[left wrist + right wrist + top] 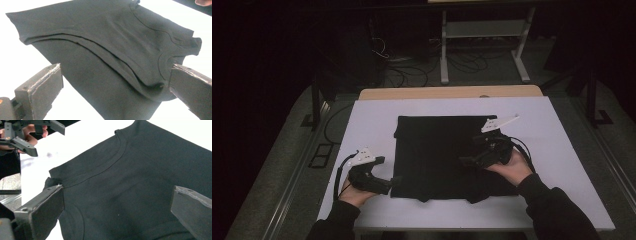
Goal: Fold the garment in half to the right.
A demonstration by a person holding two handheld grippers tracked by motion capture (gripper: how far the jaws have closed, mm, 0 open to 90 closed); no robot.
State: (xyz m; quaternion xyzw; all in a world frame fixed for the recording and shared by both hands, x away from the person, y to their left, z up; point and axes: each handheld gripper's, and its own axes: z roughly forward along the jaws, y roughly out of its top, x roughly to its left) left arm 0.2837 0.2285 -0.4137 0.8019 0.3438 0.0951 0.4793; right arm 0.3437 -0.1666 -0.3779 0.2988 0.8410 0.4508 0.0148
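— Shirt [437, 152] first, since it is the biggest thing we work on. It is black, folded into a rough square, and it lies flat in the middle of the white counter [552, 140].

— We see its neck hole [105, 167] from the right claw's camera. Some folded layers stack up along one edge.

— Next come our two tools. Our left claw [387, 186] sits at the near left corner of the shirt, just beside the edge. Its jaws are spread wide, and they hold nothing.

— Our right claw [468, 161] hangs over the right part of the shirt. It is wide open too, with only cloth under it and nothing pinched.

— What could go wrong from here?

— We think we might grab only the top layer. Then the fold would pull apart when we lift.

— We could also pinch too little cloth. It might slip out, and the shirt would flop down crooked.

— If one claw pulls before the other, we guess the whole shirt will slide across the smooth counter.

— So we should bite deep, through every layer, and move both hands together.
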